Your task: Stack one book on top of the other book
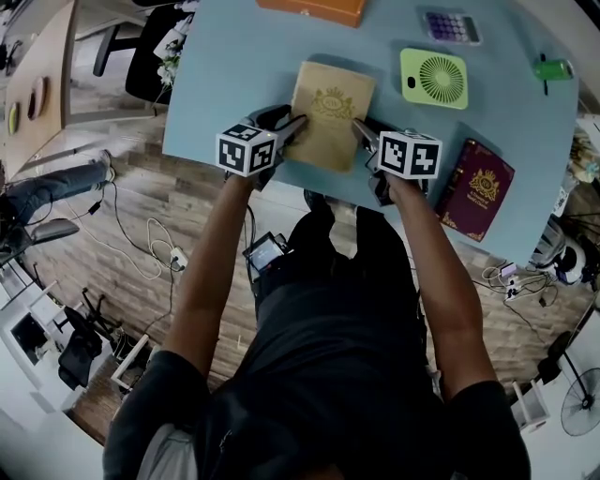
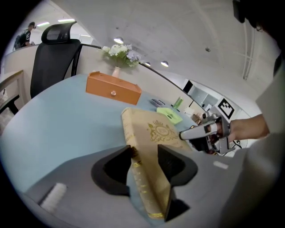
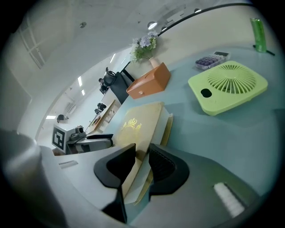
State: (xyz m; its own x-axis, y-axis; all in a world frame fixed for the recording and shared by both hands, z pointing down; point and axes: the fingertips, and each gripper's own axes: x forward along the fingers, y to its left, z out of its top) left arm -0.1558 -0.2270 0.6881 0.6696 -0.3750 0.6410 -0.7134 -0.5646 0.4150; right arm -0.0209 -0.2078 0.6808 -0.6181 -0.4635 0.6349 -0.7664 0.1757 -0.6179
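Observation:
A tan book (image 1: 328, 112) with a gold crest is held between my two grippers near the table's front edge. My left gripper (image 1: 292, 127) is shut on the tan book's spine side (image 2: 143, 178). From the other side, my right gripper (image 1: 360, 131) is shut on its page edge (image 3: 133, 176). The cover (image 3: 136, 124) tilts, so the book seems slightly raised off the table. A maroon book (image 1: 476, 189) with a gold crest lies flat to the right, just past the right gripper. In the left gripper view the right gripper (image 2: 192, 133) shows across the cover.
The light blue table (image 1: 225, 66) carries a green flat fan (image 1: 434, 77), a calculator (image 1: 452, 26), a green pen-like item (image 1: 553, 67) and an orange box (image 1: 314, 9) at the far edge. Flowers (image 2: 119, 51) stand behind the box. Cables lie on the wooden floor.

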